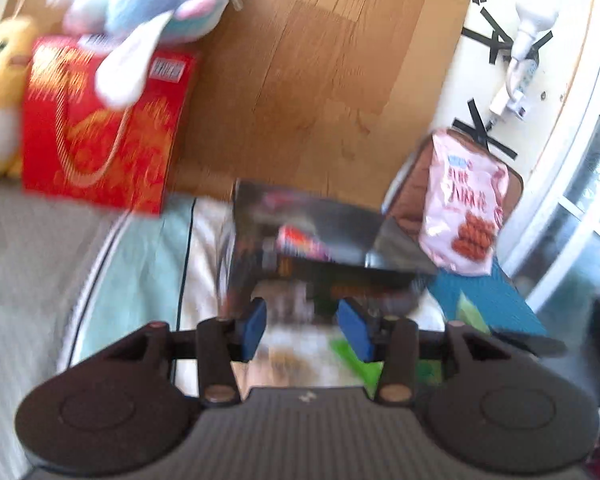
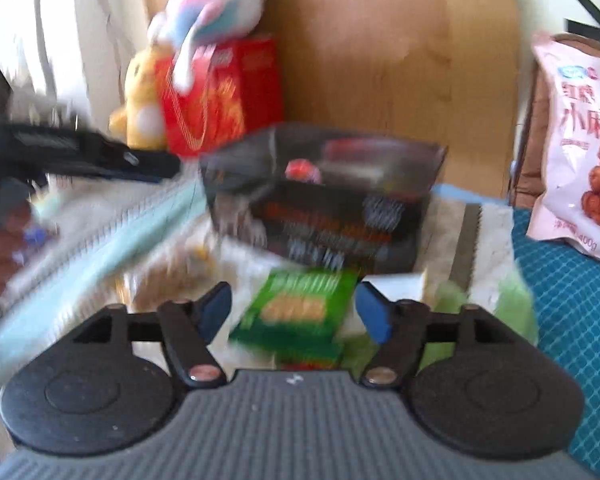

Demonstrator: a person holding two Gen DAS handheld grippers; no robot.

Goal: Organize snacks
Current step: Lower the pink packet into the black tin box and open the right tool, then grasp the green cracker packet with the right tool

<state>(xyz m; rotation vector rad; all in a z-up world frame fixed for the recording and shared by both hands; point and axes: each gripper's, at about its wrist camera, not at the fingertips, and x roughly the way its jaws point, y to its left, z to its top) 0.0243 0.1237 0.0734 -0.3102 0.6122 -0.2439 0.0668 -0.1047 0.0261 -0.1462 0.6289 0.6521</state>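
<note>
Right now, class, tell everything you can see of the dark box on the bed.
The dark box looks like black cardboard, open on top, its lid flap tilted up behind. Blurred orange and white print runs across its front. A red-wrapped snack lies inside. It rests on pale bedding before a wooden panel, a green packet just in front; contact is unclear.
</note>
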